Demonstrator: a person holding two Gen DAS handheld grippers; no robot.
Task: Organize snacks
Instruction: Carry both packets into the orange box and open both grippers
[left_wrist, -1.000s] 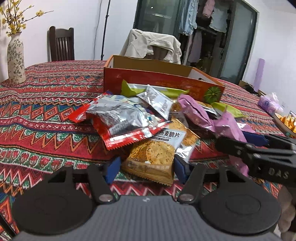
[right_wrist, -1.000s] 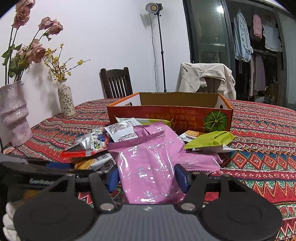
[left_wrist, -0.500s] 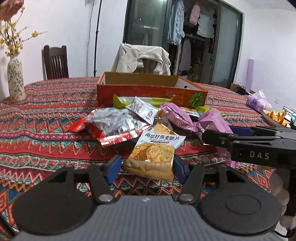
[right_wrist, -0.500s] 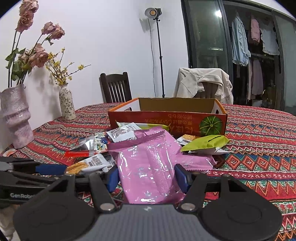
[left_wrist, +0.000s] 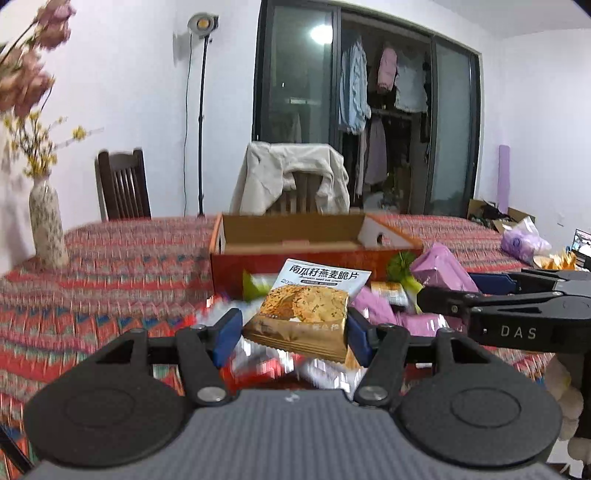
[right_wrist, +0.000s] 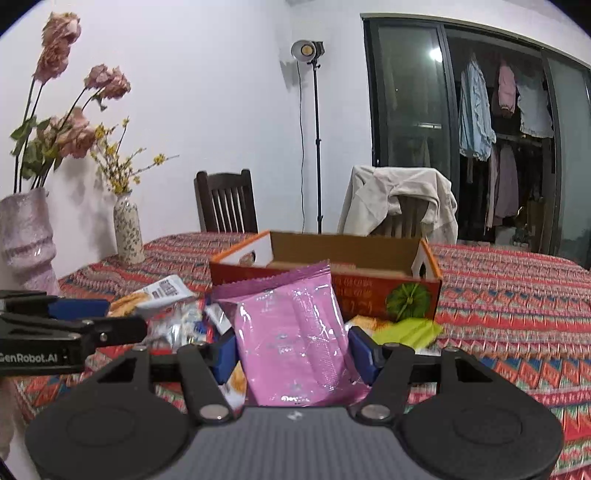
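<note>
My left gripper (left_wrist: 293, 334) is shut on a cracker packet (left_wrist: 306, 310) with a white top and holds it above the snack pile, in front of the orange cardboard box (left_wrist: 295, 258). My right gripper (right_wrist: 293, 349) is shut on a pink snack packet (right_wrist: 291, 332) and holds it up before the same box (right_wrist: 388, 291). The right gripper also shows at the right of the left wrist view (left_wrist: 517, 314), with the pink packet (left_wrist: 443, 273). The left gripper shows at the left of the right wrist view (right_wrist: 74, 325), with the cracker packet (right_wrist: 155, 293).
Loose snack packets (right_wrist: 184, 321) lie on the patterned tablecloth (right_wrist: 517, 295) in front of the box, with a green packet (right_wrist: 410, 330) at the right. Two vases (right_wrist: 127, 232) stand at the left. Chairs (right_wrist: 227, 201) stand behind the table.
Both grippers have risen from the table. The left has lifted the cracker packet off the pile, the right has lifted the pink packet. Both views now sit higher, facing the box.
</note>
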